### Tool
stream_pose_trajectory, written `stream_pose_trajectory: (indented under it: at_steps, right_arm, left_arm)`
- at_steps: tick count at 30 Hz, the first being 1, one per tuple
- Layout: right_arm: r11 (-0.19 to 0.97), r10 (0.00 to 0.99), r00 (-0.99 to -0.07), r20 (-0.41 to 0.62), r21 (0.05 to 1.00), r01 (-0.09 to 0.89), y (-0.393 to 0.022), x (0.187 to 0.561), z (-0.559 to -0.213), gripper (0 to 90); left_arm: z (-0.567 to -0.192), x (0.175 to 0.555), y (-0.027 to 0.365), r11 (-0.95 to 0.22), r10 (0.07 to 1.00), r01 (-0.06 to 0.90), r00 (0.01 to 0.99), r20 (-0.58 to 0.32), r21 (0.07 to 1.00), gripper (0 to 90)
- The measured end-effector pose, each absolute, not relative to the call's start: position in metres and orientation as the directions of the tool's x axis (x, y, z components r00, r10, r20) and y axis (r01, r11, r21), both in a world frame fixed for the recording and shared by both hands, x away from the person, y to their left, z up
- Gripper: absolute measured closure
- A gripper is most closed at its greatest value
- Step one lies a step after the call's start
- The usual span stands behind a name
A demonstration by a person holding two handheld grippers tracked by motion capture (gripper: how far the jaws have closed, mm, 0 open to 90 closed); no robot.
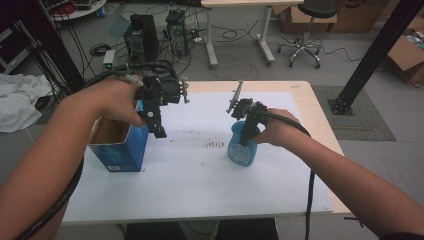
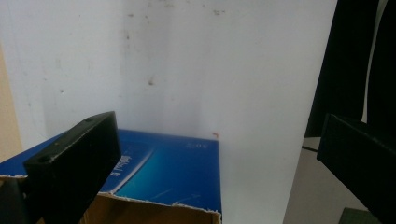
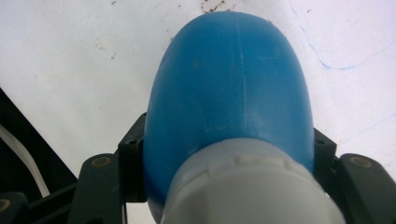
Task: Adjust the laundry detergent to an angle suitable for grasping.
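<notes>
A blue bottle (image 1: 242, 147) with a white cap stands upright on the white table (image 1: 200, 185), right of centre. My right gripper (image 1: 248, 131) comes down from above and is shut on the blue bottle. In the right gripper view its jaws press both sides of the bottle (image 3: 229, 84) just below the white cap (image 3: 247, 186). An open-topped blue cardboard box (image 1: 120, 152) stands at the table's left. My left gripper (image 1: 151, 122) hangs open over the box's right rim, holding nothing. The box's blue wall (image 2: 177, 172) and torn brown rim lie between its wide-apart jaws.
Brown specks (image 1: 216, 145) mark the table between box and bottle. Beyond the far edge are computer towers (image 1: 142, 37), cables, a desk leg and an office chair (image 1: 306, 30). A black frame post (image 1: 372, 55) rises at the right; a white cloth (image 1: 17, 100) lies left.
</notes>
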State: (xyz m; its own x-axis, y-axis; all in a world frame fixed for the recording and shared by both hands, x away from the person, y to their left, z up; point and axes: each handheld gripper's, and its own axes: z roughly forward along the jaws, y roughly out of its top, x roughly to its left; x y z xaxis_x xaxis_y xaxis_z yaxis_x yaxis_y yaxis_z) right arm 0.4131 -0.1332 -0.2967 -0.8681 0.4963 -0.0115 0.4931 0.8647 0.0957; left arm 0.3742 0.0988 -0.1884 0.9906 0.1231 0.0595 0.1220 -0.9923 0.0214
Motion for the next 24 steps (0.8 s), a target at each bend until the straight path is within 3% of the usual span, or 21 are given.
stream_pose_trajectory:
  at_steps: [24]
  right_arm:
    - [0.873, 0.477, -0.879, -0.018, 0.123, 0.472, -0.1357, 0.4132, -0.2923, 25.8]
  left_arm:
    - [-0.1908, 0.3751, 0.0984, -0.993, 0.12, 0.12, 0.991, 0.058, 0.016, 0.1]
